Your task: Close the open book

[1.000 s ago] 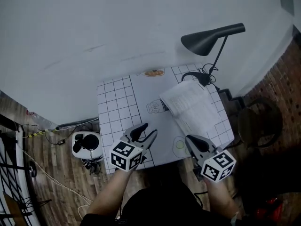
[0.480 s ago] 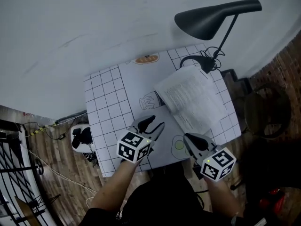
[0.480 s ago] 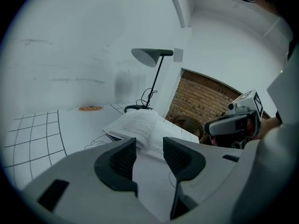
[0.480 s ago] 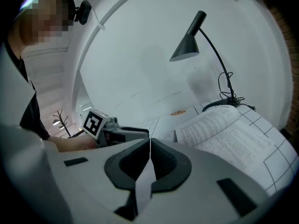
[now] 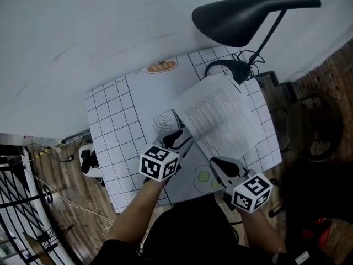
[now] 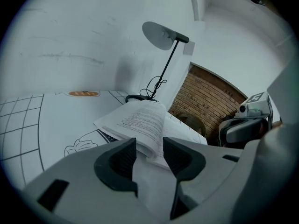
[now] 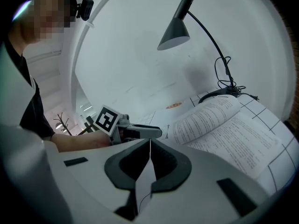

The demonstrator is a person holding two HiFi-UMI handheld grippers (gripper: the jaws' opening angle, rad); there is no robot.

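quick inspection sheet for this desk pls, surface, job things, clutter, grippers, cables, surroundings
surface: white gridded mat with printed outlines
job's things: book lies open, pages up, on the mat's right side
clutter: black desk lamp at the far right corner
grippers: left gripper jaws apart, aimed at the book's near edge, not gripping; right gripper jaws together, empty
cables: lamp cable looped by its base; floor cables at left
surroundings: white wall, wooden floor, brick wall
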